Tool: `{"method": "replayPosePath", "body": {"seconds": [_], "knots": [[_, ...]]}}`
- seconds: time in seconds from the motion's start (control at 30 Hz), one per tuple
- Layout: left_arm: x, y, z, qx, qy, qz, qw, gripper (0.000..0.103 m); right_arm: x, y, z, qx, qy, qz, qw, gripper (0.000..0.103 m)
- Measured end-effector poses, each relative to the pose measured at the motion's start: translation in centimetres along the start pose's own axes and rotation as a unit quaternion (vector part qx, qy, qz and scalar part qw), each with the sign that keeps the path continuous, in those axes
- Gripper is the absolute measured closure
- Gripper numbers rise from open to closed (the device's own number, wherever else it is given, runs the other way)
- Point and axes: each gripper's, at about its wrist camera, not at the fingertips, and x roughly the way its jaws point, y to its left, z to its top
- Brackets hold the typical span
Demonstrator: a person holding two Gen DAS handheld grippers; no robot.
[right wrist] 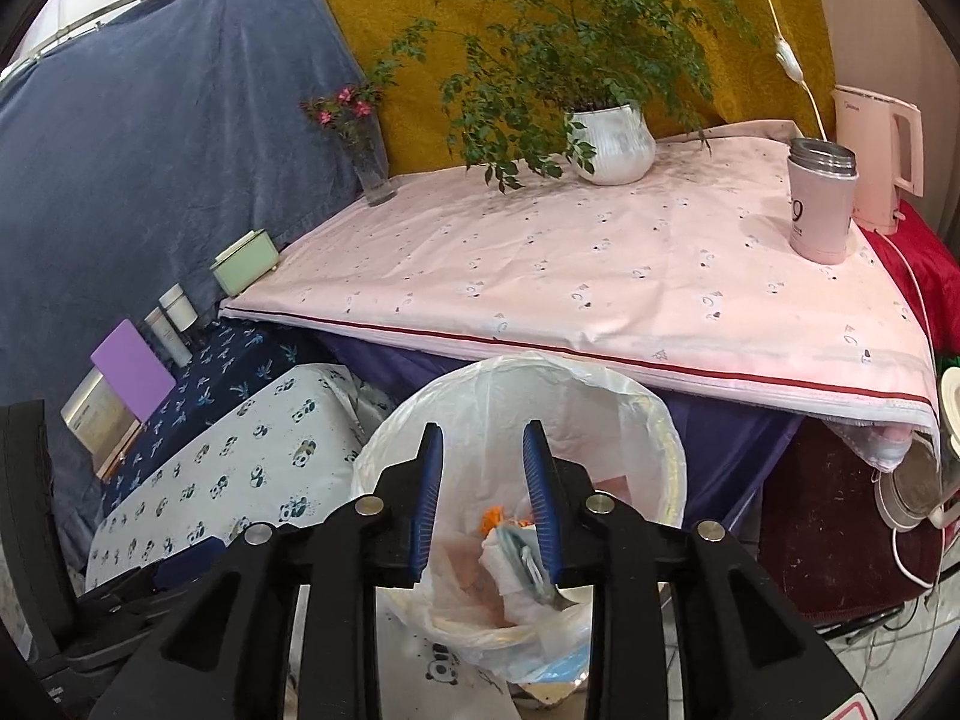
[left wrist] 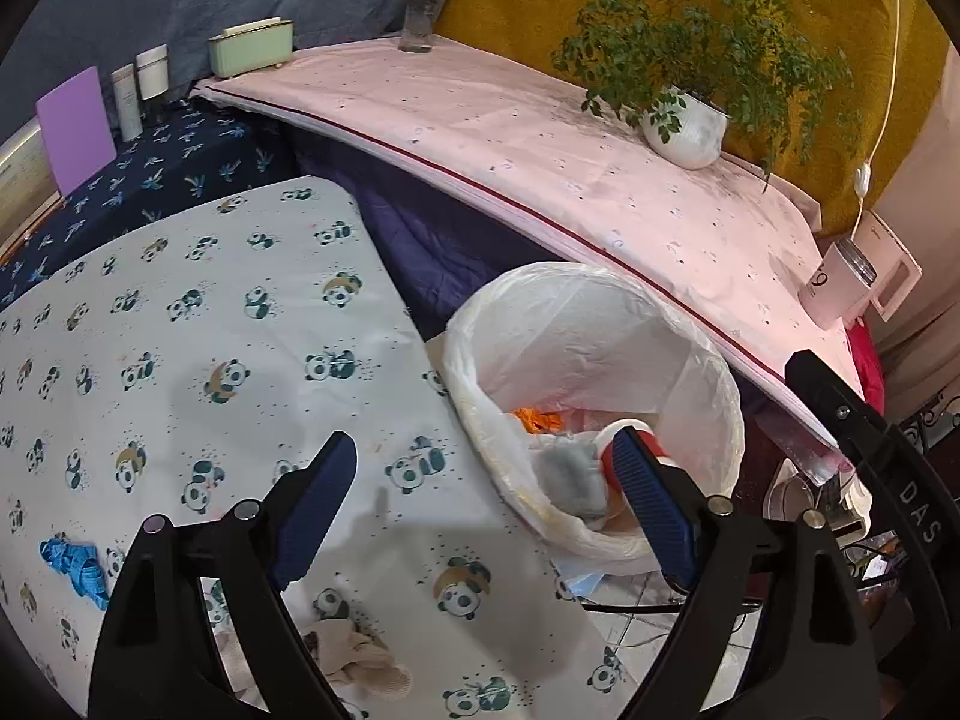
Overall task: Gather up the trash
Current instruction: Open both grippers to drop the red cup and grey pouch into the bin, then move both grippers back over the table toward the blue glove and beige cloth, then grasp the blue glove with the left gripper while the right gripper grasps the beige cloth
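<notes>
A bin lined with a white plastic bag (left wrist: 600,312) (right wrist: 522,384) stands beside the panda-print table (left wrist: 180,360). Inside it lie orange scraps (left wrist: 540,420), a grey crumpled wad (left wrist: 570,474) and a red-and-white piece. My left gripper (left wrist: 483,435) is open wide with nothing in it, one finger over the table and the other over the bin. My right gripper (right wrist: 482,427) hangs above the bin's mouth, open, and nothing sits between its pads. A blue crumpled scrap (left wrist: 72,564) and a beige crumpled wad (left wrist: 354,654) lie on the panda cloth near me.
Behind the bin is a higher table under a pink cloth (right wrist: 600,276) with a potted plant (right wrist: 612,144), a flower vase (right wrist: 372,174), a pink flask (right wrist: 822,204) and a kettle (right wrist: 876,156). A green box (left wrist: 252,48), bottles and a purple card (left wrist: 75,126) stand at far left.
</notes>
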Motion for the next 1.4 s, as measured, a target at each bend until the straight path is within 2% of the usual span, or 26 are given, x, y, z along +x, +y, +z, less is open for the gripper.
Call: {"method": "replayPosePath", "body": {"seconds": [0.4, 0.47, 0.8, 1.07, 1.4], "knots": [[-3.3, 3.1, -1.0, -0.025, -0.019, 0.008, 0.9995, 0.020, -2.2, 3.7, -0.8, -0.025, -0.001, 0.014, 1.000, 0.066], [-4.0, 3.9, -1.3, -0.030, -0.021, 0.009, 0.9993, 0.020, -2.8, 4.5, -1.1, -0.031, -0.003, 0.016, 0.999, 0.062], [-7.1, 8.7, -3.1, -0.064, -0.033, 0.037, 0.9967, 0.020, -4.6, 8.5, -3.3, -0.063, 0.008, 0.039, 0.997, 0.055], [-8.5, 13.5, -5.4, -0.094, -0.031, 0.077, 0.9922, 0.020, -4.7, 11.7, -6.7, -0.090, 0.042, 0.064, 0.993, 0.054], [-8.1, 19.2, -8.8, -0.126, -0.005, 0.122, 0.9844, 0.020, -2.3, 14.2, -12.6, -0.114, 0.112, 0.074, 0.984, 0.051]]}}
